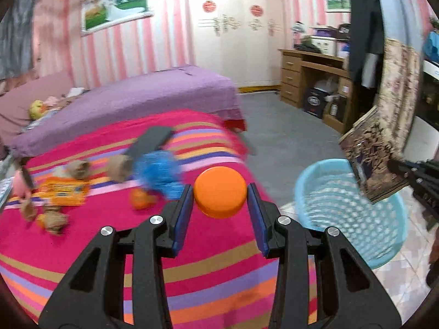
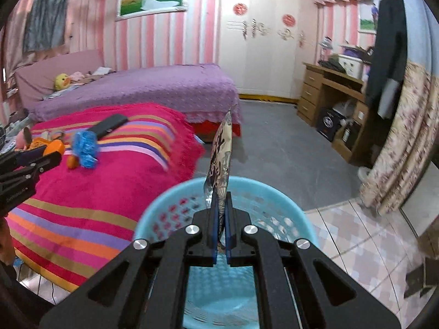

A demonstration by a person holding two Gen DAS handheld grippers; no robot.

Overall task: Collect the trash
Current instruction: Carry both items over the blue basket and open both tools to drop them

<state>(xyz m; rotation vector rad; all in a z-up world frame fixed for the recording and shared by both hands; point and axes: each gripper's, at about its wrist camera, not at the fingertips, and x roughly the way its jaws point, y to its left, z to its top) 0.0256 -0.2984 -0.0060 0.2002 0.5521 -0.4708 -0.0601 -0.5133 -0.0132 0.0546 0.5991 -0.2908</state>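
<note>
The left claw point(image 1: 219, 200) squeezes an orange lid point(image 1: 220, 192), with the blue basket point(image 1: 384, 246) off to its right. The right claw point(image 2: 221, 205) pinches a flat wrapper point(image 2: 221, 159) right over that basket. If the lid slips, it could roll onto the bed.

Left gripper point(image 1: 219, 200): black plastic frame with triangular cut-outs in each arm, four round silver screw heads across the linkage, blue pads lining the inner faces of both fingers point(image 1: 183, 213).

Right gripper point(image 2: 221, 219): same build, with black frame, four silver screw heads and blue pads. Small white lettering on one black side, too small to read.
</note>
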